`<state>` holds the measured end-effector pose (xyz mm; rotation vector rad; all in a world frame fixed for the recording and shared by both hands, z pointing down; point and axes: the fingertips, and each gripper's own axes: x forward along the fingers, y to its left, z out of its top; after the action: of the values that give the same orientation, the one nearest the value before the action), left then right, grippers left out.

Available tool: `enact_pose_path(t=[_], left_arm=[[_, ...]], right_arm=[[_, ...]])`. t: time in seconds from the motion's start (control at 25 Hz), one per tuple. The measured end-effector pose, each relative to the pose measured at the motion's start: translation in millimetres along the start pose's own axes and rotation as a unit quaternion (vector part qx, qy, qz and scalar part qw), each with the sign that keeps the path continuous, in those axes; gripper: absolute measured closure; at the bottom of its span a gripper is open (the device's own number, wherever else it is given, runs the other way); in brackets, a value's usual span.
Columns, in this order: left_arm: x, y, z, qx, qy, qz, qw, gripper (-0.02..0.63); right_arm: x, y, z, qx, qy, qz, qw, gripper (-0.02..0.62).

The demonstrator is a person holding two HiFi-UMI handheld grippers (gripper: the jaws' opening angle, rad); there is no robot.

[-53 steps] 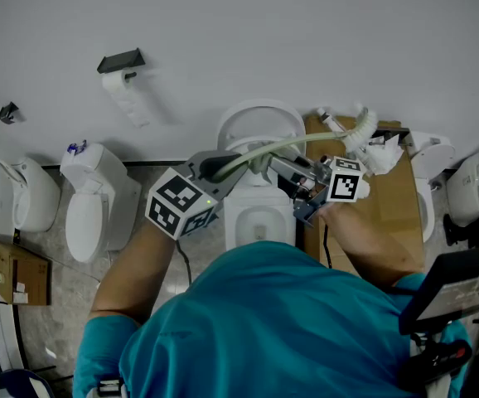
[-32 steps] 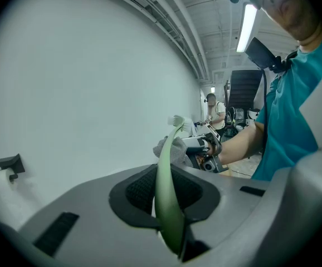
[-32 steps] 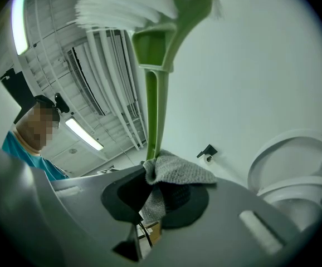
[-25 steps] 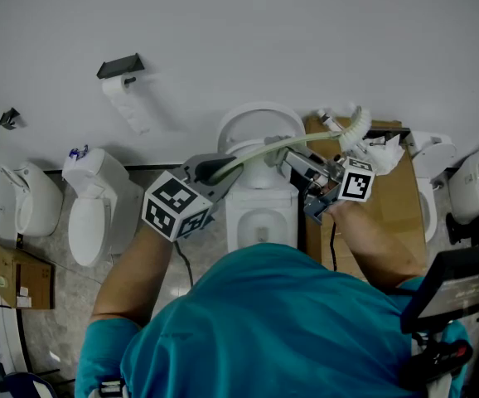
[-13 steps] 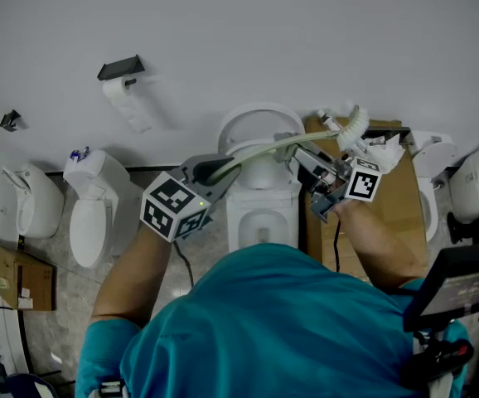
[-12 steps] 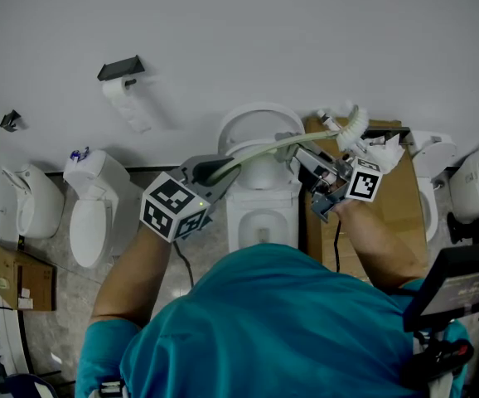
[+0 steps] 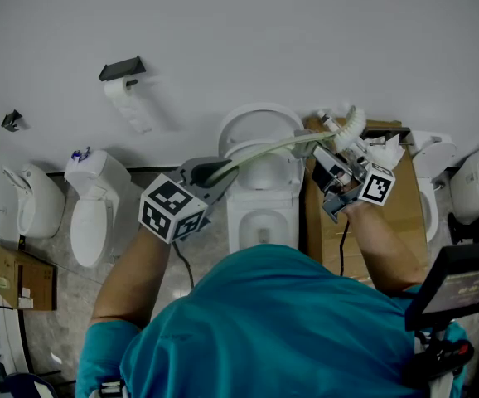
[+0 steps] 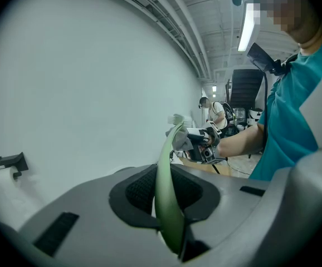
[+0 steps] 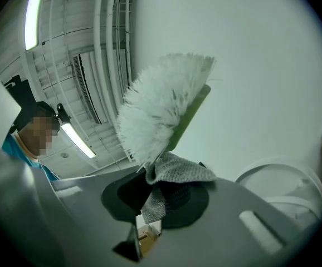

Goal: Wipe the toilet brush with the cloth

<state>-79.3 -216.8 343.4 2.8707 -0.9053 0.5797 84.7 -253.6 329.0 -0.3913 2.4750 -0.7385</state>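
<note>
bristles of the toilet brush [image 9: 161,107] fan out white in the right gripper view, rising from a pale green neck that leans up and to the right against the plain white wall [image 7: 248,31]. the right hand-held gripper [image 9: 164,191] has its jaws closed on the cloth [image 9: 177,171], a grey knitted piece that bunches over the pads, with one fold hanging down between them; its upper edge lies against the brush just at the foot of the bristles, where the neck begins. whether the cloth goes all the way round the neck cannot be told. in the head view the brush is held in the air above the white toilet [image 7: 260,193], its long curved handle running from the left hand-held gripper [image 7: 213,171] up and rightward to the bristle head beside the right one. the left gripper view shows that gripper's jaws clamped on the lower end of the green handle, which stands between the dark pads and curves away toward the right hand-held gripper. the marker cube on each gripper faces up at the camera. a cardboard box [image 7: 397,210] lies on the floor just right of the toilet, under the right forearm. a toilet paper roll [image 7: 128,98] hangs on the wall at upper left, and a second toilet [image 7: 90,214] stands below it, well apart from the brush. the person's teal shirt [image 7: 264,330] fills the bottom of the head view.
</note>
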Motion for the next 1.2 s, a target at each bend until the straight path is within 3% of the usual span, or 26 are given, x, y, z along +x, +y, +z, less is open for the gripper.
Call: enact_pose_path(t=[0.28,0.4,0.48,0.56,0.72,0.88,0.92,1.04,1.12,1.2], left_arm=[[-5.7,3.6,-0.5,0.013,-0.005,0.001,0.9999,0.546],[-4.7,0.5,1.5,0.093,-0.001,0.033,0.9951,0.548],[-5.1,-1.8,-0.2,0.167,0.015,0.060,0.9840,0.548],[-7.3,-1.8,-4.4,0.225,0.032,0.080,0.9705,0.548],[-9.6,0.6,-7.4,0.280,0.039,0.086,0.9552,0.548],[-10.7,1.1,-3.3,0.327,0.038,0.096,0.9394,0.548],[-11.2,0.8,-1.6,0.331,0.034,0.098,0.9380,0.548],[-13.7,1.7,5.3,0.330,0.015,0.102,0.9384,0.548],[-14.1,5.1,9.5,0.332,0.008,0.107,0.9372,0.547],[-15.6,9.7,12.2,0.329,0.004,0.110,0.9379,0.548]], right_arm=[[-4.3,0.2,3.2,-0.012,-0.005,-0.010,1.000,0.560],[-15.9,-12.0,-15.0,-0.022,0.041,-0.038,0.998,0.558],[-28.2,-18.5,-40.6,-0.041,0.112,-0.063,0.991,0.558],[-38.3,-15.7,-66.1,-0.069,0.181,-0.076,0.978,0.558],[-40.2,8.5,-97.5,-0.126,0.281,-0.051,0.950,0.558],[-52.8,-0.5,-132.7,-0.174,0.400,-0.080,0.896,0.558],[-56.2,-8.9,-137.2,-0.173,0.413,-0.099,0.889,0.558],[-62.3,-36.4,-143.6,-0.137,0.417,-0.155,0.885,0.558],[-71.3,-51.4,-154.3,-0.124,0.446,-0.181,0.868,0.558],[-78.6,-55.2,-168.3,-0.128,0.482,-0.181,0.848,0.558]])
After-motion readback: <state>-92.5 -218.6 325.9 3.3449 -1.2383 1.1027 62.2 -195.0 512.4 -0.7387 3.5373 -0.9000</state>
